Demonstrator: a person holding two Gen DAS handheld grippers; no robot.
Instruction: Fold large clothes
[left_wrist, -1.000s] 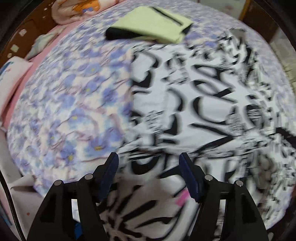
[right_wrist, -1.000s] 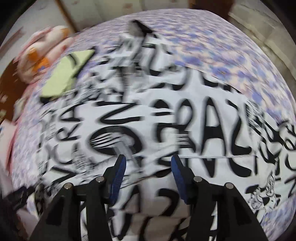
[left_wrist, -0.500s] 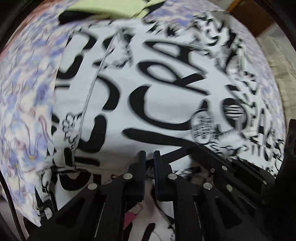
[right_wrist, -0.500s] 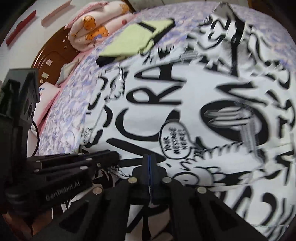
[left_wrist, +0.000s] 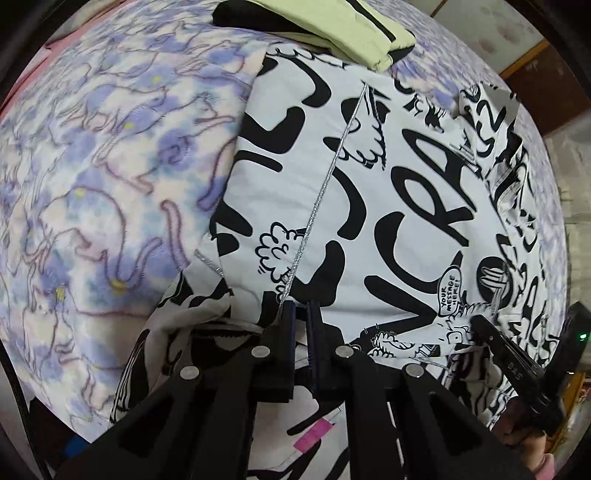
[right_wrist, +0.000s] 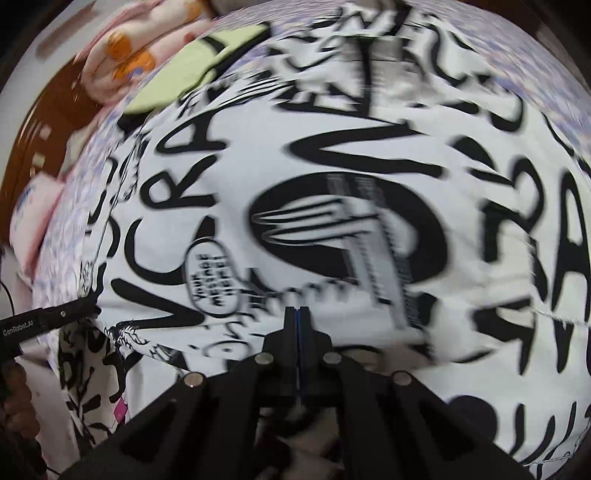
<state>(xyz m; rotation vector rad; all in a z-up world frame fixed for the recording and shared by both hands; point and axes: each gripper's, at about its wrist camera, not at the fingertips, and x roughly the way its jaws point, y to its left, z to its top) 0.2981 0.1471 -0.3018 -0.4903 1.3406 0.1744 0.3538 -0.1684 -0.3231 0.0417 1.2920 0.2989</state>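
A large white garment (left_wrist: 369, 184) with black graffiti lettering lies spread on the bed; the right wrist view shows it blurred (right_wrist: 332, 184). My left gripper (left_wrist: 299, 308) is shut on its near edge, where a silver seam ends and the cloth bunches. My right gripper (right_wrist: 297, 310) is shut on the same near edge further right, its pads pressed together with cloth between them. Each gripper shows in the other's view, the right gripper (left_wrist: 517, 358) at the right and the left gripper (right_wrist: 48, 321) at the left. A pink label (left_wrist: 314, 439) hangs below the left fingers.
The bed is covered by a purple cat-print blanket (left_wrist: 110, 184). A folded yellow-green garment with black trim (left_wrist: 332, 26) lies at the far end, touching the white garment. Pink bedding with orange prints (right_wrist: 122, 55) sits by the brown headboard (right_wrist: 22, 147).
Both grippers were open above the garment one second ago. They have come down to its near edge and shut on the cloth, and have stayed shut since.
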